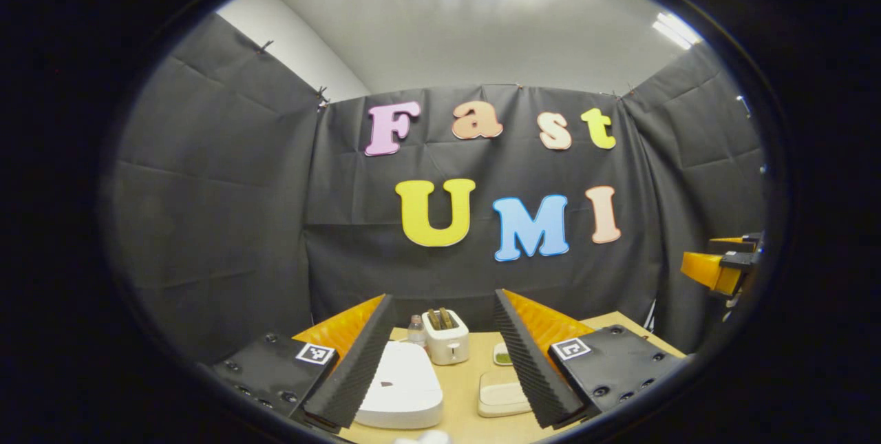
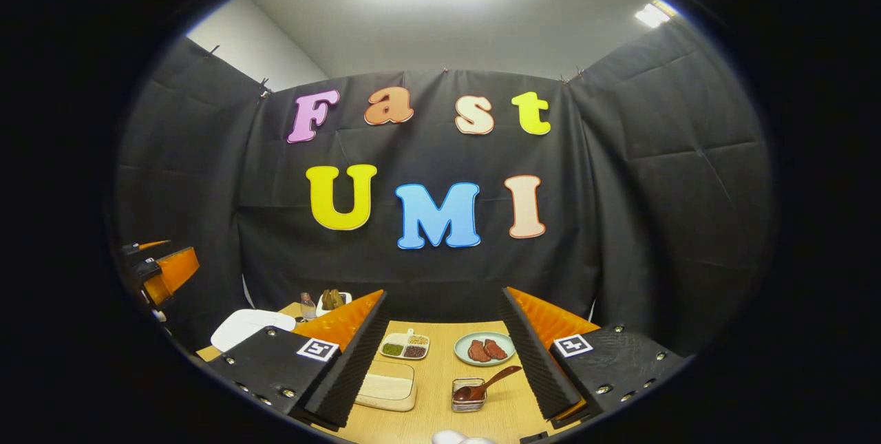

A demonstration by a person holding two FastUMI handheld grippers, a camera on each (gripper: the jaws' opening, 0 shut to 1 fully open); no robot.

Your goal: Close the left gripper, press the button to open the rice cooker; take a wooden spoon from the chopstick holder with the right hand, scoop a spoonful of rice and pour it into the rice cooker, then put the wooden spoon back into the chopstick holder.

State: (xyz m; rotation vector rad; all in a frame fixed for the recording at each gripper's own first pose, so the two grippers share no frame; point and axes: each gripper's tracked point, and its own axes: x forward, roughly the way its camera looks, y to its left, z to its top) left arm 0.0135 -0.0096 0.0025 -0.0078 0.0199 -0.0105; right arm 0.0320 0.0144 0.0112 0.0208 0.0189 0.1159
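My left gripper (image 1: 442,296) stands open above the table, nothing between its fingers. Between them I see the white rice cooker (image 1: 402,385) with its lid down. Behind it stands a white holder (image 1: 446,339) with brown wooden handles sticking out. My right gripper (image 2: 444,292) is also open and empty. Below it a dark wooden spoon (image 2: 485,383) rests in a small clear box (image 2: 469,396). The rice cooker (image 2: 244,327) and the holder (image 2: 332,299) lie far left in the right gripper view.
On the wooden table (image 2: 440,368) are a beige lidded box (image 2: 387,385), a divided dish of grains and beans (image 2: 406,346), a plate with red slices (image 2: 484,349) and a small bottle (image 1: 416,329). Black cloth walls close in on three sides.
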